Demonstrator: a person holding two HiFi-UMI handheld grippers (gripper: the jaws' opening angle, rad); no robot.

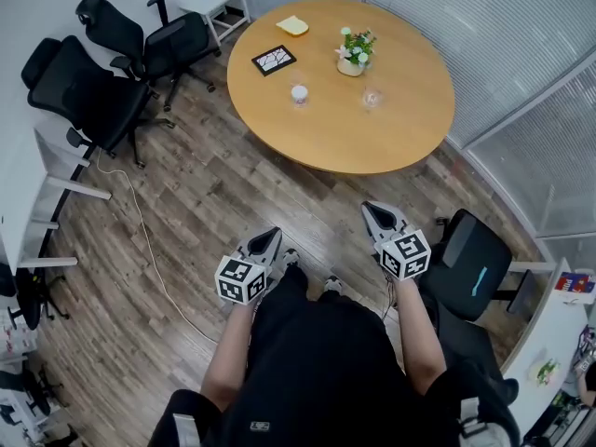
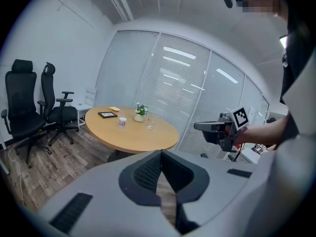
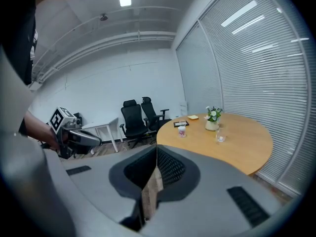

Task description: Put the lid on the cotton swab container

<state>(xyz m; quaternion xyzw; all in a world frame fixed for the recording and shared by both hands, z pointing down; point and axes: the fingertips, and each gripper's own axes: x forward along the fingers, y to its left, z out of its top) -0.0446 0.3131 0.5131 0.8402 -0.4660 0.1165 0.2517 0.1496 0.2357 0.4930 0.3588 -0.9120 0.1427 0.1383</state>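
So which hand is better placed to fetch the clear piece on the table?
Right, probably. The right gripper stands on the side of the clear piece; the left gripper faces the white container. Both are shut, empty, short of the table.

The small white container [image 1: 299,93] near the middle of the tabletop [image 1: 400,138] is too small to tell whether it carries a lid, and its print cannot be read. The clear item [image 1: 372,98] just beside it, toward the right edge, cannot be identified either. The picture inside the black frame [image 1: 274,60] is unreadable. A black chair [image 1: 470,264] stands partly behind the person's right arm [image 1: 419,333].
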